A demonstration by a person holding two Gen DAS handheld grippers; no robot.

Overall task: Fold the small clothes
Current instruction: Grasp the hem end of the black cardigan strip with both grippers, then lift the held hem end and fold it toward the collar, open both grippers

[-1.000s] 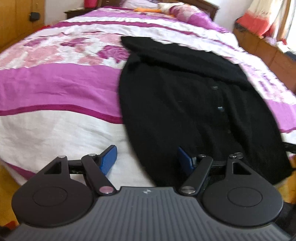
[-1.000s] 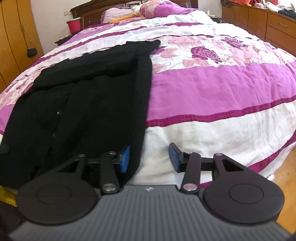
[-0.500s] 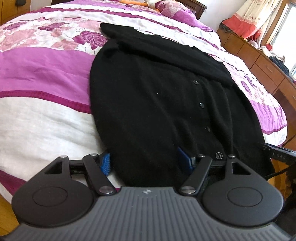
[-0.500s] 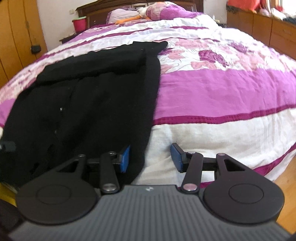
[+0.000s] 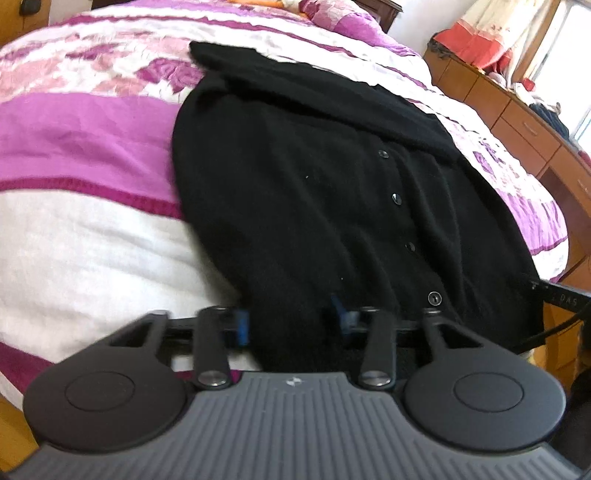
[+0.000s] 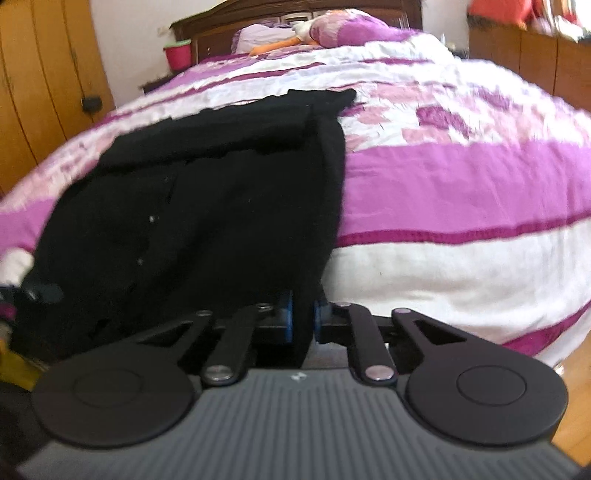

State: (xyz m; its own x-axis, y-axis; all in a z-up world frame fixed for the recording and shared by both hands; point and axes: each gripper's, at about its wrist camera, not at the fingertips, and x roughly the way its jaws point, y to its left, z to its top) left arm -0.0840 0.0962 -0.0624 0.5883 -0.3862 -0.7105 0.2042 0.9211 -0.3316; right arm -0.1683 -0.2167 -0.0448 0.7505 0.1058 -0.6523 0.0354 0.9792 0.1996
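Note:
A black buttoned cardigan [image 5: 314,192] lies flat on the bed, sleeves folded across its far end; it also shows in the right wrist view [image 6: 207,206]. My left gripper [image 5: 291,321] straddles the cardigan's near hem at its left corner, jaws partly closed with cloth between the blue pads. My right gripper [image 6: 303,319] is shut on the hem at the cardigan's right corner, with a strip of black cloth pinched between the pads.
The bed has a pink, purple and white floral cover [image 5: 74,236], also in the right wrist view [image 6: 461,206]. Wooden drawers [image 5: 517,110] stand along the right. A wardrobe [image 6: 40,85] and a red bucket [image 6: 178,55] are at the left. Pillows lie by the headboard [image 6: 332,29].
Both grippers moved in onto the cardigan's near hem. The right jaws closed on the cloth. The left jaws narrowed around the hem.

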